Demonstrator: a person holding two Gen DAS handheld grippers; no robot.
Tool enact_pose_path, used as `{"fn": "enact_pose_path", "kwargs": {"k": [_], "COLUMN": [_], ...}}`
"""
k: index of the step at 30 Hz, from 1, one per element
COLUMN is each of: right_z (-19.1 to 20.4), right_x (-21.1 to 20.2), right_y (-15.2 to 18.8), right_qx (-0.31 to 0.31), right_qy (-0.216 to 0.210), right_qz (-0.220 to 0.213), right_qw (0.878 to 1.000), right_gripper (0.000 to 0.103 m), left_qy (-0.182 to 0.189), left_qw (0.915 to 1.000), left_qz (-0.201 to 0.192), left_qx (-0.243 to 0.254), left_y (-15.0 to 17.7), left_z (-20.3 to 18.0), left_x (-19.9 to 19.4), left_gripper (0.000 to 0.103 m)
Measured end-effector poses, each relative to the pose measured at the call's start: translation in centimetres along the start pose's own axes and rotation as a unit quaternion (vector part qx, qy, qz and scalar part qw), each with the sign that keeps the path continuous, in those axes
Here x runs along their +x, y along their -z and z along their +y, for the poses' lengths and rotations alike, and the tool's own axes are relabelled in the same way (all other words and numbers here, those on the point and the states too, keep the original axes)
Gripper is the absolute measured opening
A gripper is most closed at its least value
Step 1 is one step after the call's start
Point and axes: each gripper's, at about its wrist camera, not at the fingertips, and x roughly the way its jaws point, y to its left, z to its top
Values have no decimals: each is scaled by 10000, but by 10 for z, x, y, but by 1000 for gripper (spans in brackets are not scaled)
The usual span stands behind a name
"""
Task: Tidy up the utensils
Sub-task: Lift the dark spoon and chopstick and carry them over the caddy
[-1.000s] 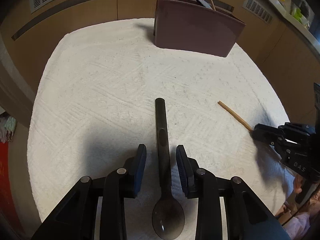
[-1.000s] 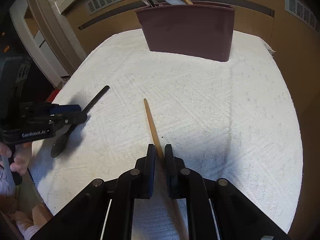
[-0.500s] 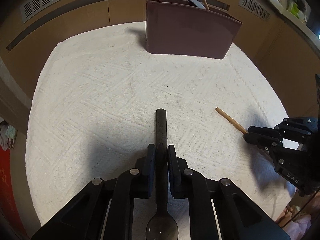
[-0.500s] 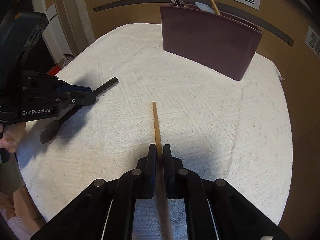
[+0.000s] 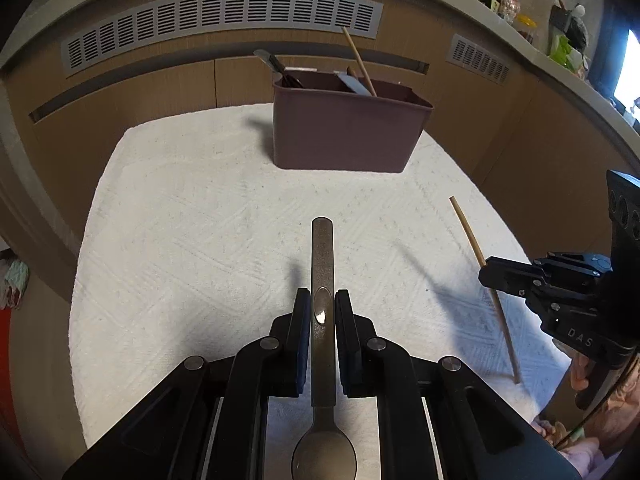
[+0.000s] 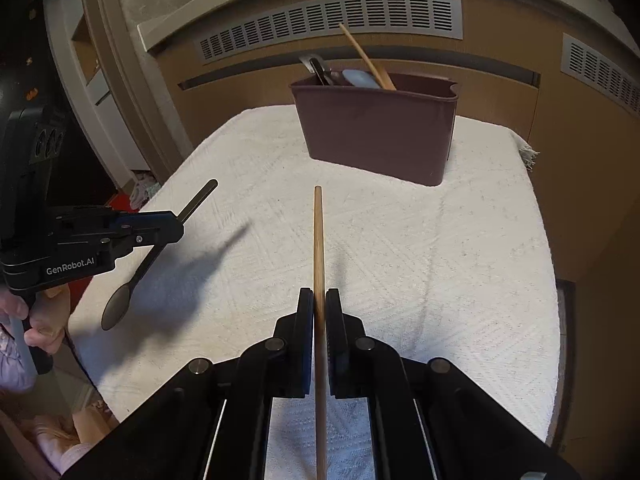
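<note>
- Left gripper clamped on the spoon partway along the handle, bowl trailing back under the tool, handle end pointing forward toward the bin.
- Right gripper clenched on the chopstick near mid-length, stick running straight ahead between the pads, tip aimed at the bin.
- Both utensils lifted clear of the cloth, judging by the shadows cast beneath them; each well short of the bin.
- Left gripper seen from the right view off to the left of the chopstick, spoon hanging bowl-down at a slant; no contact between the two tools.
- Best handling for the carry, as a judgement: keep both grips firm, bring each piece above the bin rim, tilt it end-down, then let go only once the lower end is inside.
- Worth watching: thin chopstick apt to pivot in the pads; spoon heavy at the bowl, apt to swing.
- Bin at the far side of the cloth, already holding another chopstick leaning right and some dark and pale utensils; inner dividers not clear enough to tell.
</note>
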Motion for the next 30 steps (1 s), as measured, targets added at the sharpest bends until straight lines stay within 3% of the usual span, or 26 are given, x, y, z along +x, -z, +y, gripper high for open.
{"fn": "enact_pose_path", "kwargs": {"k": [9,15,19,25,30], "right_z": [0,1,-3,-7,-17], "right_x": [-38,-65,-87,-122,-130], "right_y": [-14,-33,-68,-140,-190], "right_qx": [189,288,259,-150,-366], "right_qy": [-124,-305,-294,129,426], "right_qz": [-590,-1129,-1670,-2425,-2746], "right_qw": [9980,9927,9852,9699,9599], "right_gripper": [5,5,5,5,5], "left_qy": [183,338,356,172,188], "left_qw": [9970,9891,9756,9423,9266], "left_qz": [-752,-1422,-2151,-3344,-3753], "left_qx": [62,-202,-262,-40,-164], "left_y": [-9,-34,-74,-152,-202], "left_z": [-18,-23,-27,-33,-22], "left_x": [-47,-67,-79,-87,-73], "left_gripper": [12,12,12,12,12]}}
